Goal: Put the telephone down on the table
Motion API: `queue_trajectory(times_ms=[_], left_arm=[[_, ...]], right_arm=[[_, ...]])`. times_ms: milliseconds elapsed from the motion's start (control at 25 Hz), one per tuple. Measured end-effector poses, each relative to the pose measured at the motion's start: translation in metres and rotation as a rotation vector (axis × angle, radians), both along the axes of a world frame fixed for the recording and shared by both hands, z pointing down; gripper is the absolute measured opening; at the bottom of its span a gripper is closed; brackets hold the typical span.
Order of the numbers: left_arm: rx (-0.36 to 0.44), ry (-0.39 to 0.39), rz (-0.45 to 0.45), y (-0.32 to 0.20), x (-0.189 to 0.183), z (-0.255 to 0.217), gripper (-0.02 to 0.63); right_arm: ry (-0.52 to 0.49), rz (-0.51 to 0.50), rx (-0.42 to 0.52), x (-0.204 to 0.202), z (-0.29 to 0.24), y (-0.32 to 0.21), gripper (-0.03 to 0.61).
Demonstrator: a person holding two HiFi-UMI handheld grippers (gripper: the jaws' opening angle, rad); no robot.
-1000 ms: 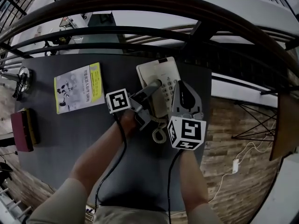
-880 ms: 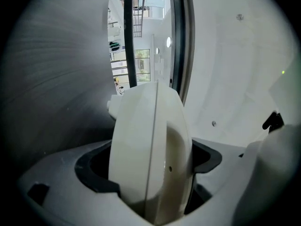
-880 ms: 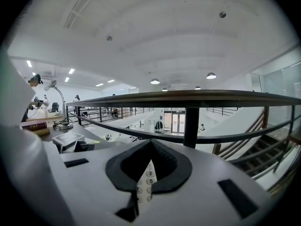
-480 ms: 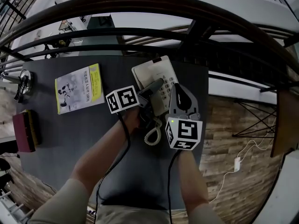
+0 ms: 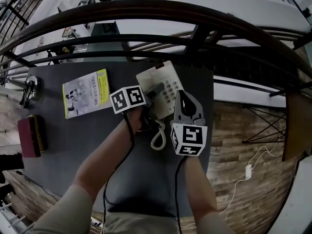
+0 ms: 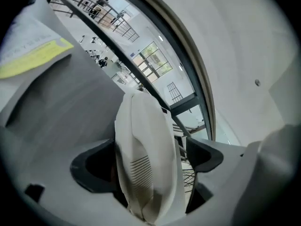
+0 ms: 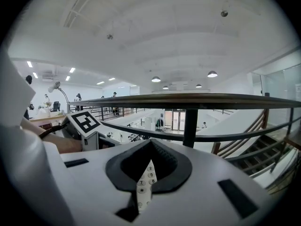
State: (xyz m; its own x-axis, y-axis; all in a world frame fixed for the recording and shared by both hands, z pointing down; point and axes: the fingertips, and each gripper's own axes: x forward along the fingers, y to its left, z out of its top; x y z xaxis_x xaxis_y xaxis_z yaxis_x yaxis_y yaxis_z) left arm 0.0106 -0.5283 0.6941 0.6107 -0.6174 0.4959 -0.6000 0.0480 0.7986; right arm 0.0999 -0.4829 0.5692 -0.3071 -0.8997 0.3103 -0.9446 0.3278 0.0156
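Telephone: the cream telephone (image 5: pixel 163 77) is at the far right part of the dark tabletop (image 5: pixel 73 145), turned at an angle, close to the railing (image 5: pixel 146 9). Whether its base rests fully on the surface cannot be told.
Keypad: the keypad (image 5: pixel 171 89) faces up, on the side nearer the right gripper.
Handset: the cream handset (image 6: pixel 146 159) stands between the fingers of the left gripper, its slotted end toward the camera.
Cord: the coiled cord (image 5: pixel 157 136) runs down from the telephone toward the person and lies between the two marker cubes.
Left gripper: the left gripper (image 5: pixel 153 89) reaches in over the telephone's left half. Its fingers are closed in on the handset, the dark pads on either side of it.
Right gripper: the right gripper (image 5: pixel 181 95) is at the telephone's right edge. Its fingers are drawn nearly together, clamped on the telephone, with a thin strip of number keys showing between them.
Booklet: a yellow and white booklet (image 5: pixel 87 92) lies flat, left of the telephone and apart from it.
Far left: a dark red block (image 5: pixel 31 136) sits at the tabletop's left edge.
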Motion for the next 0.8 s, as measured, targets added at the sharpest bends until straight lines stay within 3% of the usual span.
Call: queue_trajectory(times_ms=[120,240,360,440,520,560,680,800], left_arm=[[0.011,-0.054,-0.014,0.006,-0.010,-0.014,0.469],[0.017,-0.159,-0.021,0.016,-0.023,-0.031,0.466],[0.078,-0.241,-0.017,0.025,-0.029,-0.069,0.452],[0.135,-0.256,-0.023,0.032,-0.032,-0.099,0.433],[0.193,-0.258,-0.036,0.038,-0.037,-0.130,0.293],[0.224,-0.257,-0.039,0.041,-0.039,-0.145,0.258],[0.340,-0.279,-0.019,0.054,-0.040,-0.195,0.256],[0.526,-0.405,0.003,0.073,-0.047,-0.259,0.214]], right_arm=[[0.006,0.000,0.006,-0.001,-0.011,0.005,0.002],[0.010,0.001,0.022,-0.005,-0.026,0.011,0.002],[0.010,0.011,0.021,-0.004,-0.048,0.020,0.002],[0.023,0.015,0.011,-0.004,-0.065,0.029,0.002],[0.040,0.011,0.019,-0.006,-0.083,0.038,0.002],[0.042,0.007,0.027,-0.007,-0.093,0.043,0.002],[0.000,-0.028,0.035,-0.013,-0.120,0.063,0.002],[-0.012,-0.077,0.071,-0.022,-0.153,0.088,0.002]])
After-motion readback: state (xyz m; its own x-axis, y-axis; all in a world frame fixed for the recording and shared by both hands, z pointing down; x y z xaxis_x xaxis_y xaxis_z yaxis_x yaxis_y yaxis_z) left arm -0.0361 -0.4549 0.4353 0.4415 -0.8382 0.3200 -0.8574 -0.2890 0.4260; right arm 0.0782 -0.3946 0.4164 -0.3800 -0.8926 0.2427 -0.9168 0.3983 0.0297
